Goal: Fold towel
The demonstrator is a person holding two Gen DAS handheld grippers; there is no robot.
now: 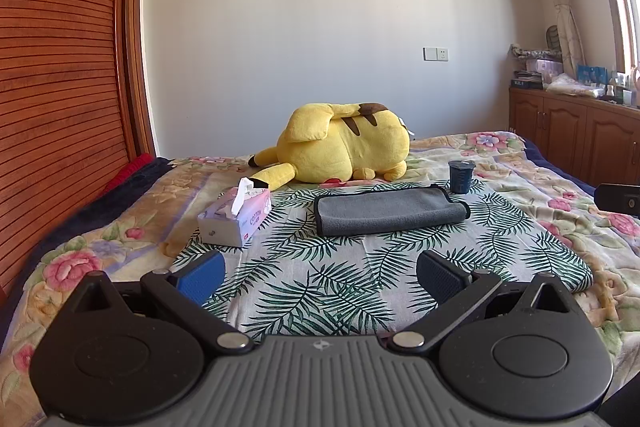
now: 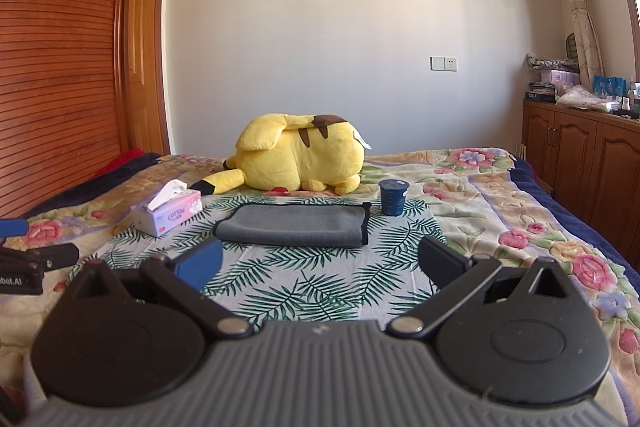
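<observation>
A grey towel (image 1: 388, 211) with black edging lies folded on a leaf-print cloth (image 1: 320, 283) on the bed. It also shows in the right wrist view (image 2: 294, 225). My left gripper (image 1: 320, 273) is open and empty, held above the near part of the cloth, well short of the towel. My right gripper (image 2: 320, 263) is open and empty too, just in front of the towel's near edge. The left gripper's tip (image 2: 24, 261) shows at the left edge of the right wrist view.
A tissue box (image 1: 236, 217) stands left of the towel and a dark blue cup (image 1: 461, 177) right of it. A yellow plush toy (image 1: 344, 145) lies behind. A wooden wardrobe (image 1: 60, 87) is at left, cabinets (image 1: 576, 131) at right.
</observation>
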